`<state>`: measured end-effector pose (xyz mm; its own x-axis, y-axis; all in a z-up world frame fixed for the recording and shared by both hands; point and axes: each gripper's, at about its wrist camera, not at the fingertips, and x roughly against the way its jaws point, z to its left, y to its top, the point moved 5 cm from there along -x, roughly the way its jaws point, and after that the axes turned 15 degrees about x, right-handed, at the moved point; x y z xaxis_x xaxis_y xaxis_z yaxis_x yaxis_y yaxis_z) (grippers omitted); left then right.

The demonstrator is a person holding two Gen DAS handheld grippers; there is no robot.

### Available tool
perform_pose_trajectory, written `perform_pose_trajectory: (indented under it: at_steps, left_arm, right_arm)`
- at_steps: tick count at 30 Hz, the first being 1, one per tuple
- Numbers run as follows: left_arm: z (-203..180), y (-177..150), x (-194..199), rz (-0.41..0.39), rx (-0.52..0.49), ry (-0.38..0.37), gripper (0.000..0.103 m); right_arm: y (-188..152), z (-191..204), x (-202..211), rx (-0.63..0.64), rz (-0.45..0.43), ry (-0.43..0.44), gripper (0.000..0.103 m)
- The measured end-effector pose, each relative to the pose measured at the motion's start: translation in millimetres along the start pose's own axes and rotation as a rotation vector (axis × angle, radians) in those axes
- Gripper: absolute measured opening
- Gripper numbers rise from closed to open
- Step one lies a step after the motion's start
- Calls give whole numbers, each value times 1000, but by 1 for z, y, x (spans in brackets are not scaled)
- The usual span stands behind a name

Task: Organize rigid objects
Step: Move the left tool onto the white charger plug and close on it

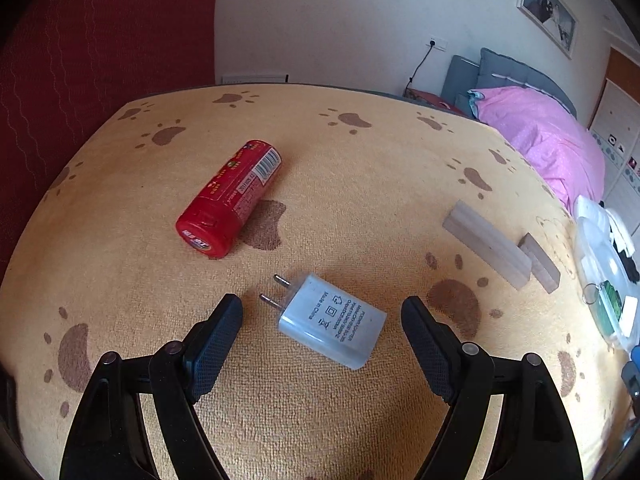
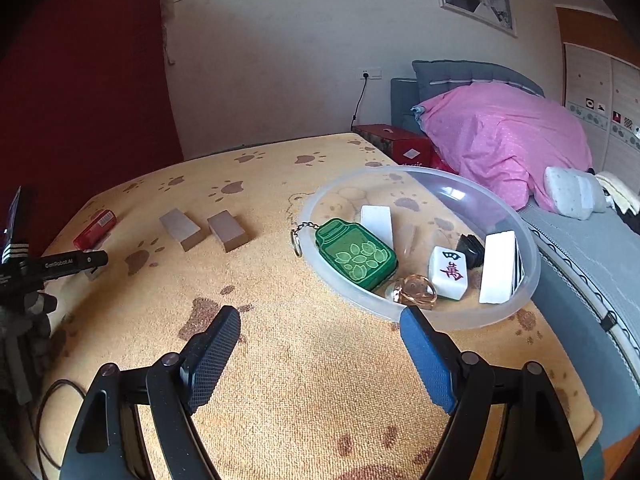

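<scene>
- White power adapter (image 1: 332, 320) lies flat on the paw-print cloth (image 1: 360, 200), right between the left gripper (image 1: 322, 312)'s spread fingers, untouched.
- Red canister (image 1: 230, 204) lies on its side beyond; two wooden blocks (image 1: 486, 250) sit further right.
- Right gripper (image 2: 320, 316) hovers wide open, empty, just before the clear bowl (image 2: 500, 312) of trinkets.

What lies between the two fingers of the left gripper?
The white charger lies on the paw-print cloth, untouched between the open left gripper's fingers; the left wrist view shows it.

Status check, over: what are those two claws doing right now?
Left gripper open over white charger. Right gripper open, empty, beside clear bowl. Nothing blocking.
</scene>
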<state>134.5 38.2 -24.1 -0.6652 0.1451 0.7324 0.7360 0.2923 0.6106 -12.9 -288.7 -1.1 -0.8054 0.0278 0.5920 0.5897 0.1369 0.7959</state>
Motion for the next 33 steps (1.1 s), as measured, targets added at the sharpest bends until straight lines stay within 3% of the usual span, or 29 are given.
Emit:
perform_pose_trajectory:
  at_steps: [7, 12, 21, 33]
  left_arm:
    - [-7, -1, -4, 9, -45, 2, 81]
    - [-8, -3, -2, 2, -55, -14, 61]
    - [-9, -5, 10, -25, -42, -80, 61]
    - [-21, -9, 34, -59, -50, -166, 61]
  right_arm:
    - [2, 15, -3, 15, 20, 49, 85]
    - [11, 26, -4, 24, 22, 81, 85]
    - [26, 42, -17, -1, 57, 161, 85]
    - [57, 63, -58, 92, 99, 151, 85]
